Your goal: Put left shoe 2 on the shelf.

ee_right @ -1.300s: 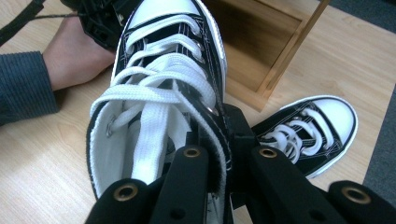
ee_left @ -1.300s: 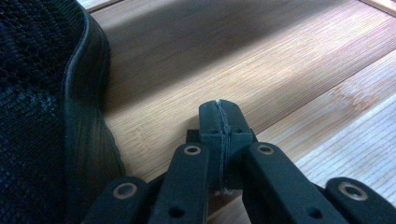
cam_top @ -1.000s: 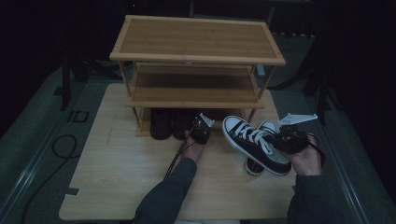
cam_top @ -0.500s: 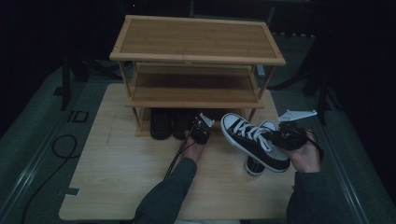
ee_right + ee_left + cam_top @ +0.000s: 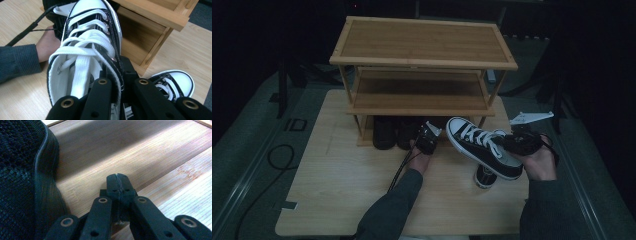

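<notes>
sneaker [image 5: 484,147] lifted slightly | right gripper [image 5: 518,142] pinching its collar | left gripper [image 5: 117,183] pressed together | no legible writing

Pale wood-grain table [image 5: 337,200] with a smooth matt face, slatted wooden shoe rack [image 5: 422,45], black canvas sneaker [image 5: 484,147] with white cloth laces and smooth rubber toe, dark mesh shoe [image 5: 17,170] with rubbery rim, matt black plastic jaws

Dark room, grey floor [image 5: 252,150]
</notes>
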Available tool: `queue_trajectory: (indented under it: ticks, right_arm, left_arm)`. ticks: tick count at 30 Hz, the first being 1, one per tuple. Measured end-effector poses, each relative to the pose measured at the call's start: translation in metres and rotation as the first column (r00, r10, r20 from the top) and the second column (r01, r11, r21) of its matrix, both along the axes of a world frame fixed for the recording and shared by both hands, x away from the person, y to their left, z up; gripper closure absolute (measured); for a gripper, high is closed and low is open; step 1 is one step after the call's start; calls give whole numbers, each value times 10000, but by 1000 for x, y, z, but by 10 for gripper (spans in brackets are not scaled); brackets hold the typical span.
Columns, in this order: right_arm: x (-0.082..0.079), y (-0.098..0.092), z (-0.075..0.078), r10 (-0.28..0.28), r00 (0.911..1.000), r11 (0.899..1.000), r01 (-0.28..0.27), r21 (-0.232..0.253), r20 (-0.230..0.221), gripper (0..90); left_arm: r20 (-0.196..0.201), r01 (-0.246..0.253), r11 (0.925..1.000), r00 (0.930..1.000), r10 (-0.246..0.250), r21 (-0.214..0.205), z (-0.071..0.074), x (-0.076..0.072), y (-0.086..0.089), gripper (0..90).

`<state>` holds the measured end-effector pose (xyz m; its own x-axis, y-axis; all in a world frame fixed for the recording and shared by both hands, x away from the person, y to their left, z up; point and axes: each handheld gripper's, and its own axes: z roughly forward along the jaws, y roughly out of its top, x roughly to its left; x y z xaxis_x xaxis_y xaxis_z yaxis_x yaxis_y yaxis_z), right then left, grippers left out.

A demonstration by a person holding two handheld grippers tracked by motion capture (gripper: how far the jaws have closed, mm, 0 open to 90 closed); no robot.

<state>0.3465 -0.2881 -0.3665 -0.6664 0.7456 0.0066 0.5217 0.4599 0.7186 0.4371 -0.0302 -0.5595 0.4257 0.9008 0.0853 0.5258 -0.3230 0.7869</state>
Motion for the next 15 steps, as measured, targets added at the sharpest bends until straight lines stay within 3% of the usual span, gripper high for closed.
queue_trajectory:
  ticks: [6, 15]
  right_arm:
    - [1, 0, 7, 144, 9999, 9998, -145, 170, 85, 885]
    - [2, 5, 18, 436, 9987, 9986, -444, 296, 255, 885]
  left_arm:
    - [-178, 225, 9991, 9996, -219, 352, 1, 0, 2, 894]
    - [-114, 102, 9996, 9999, -99, 271, 1, 0, 2, 893]
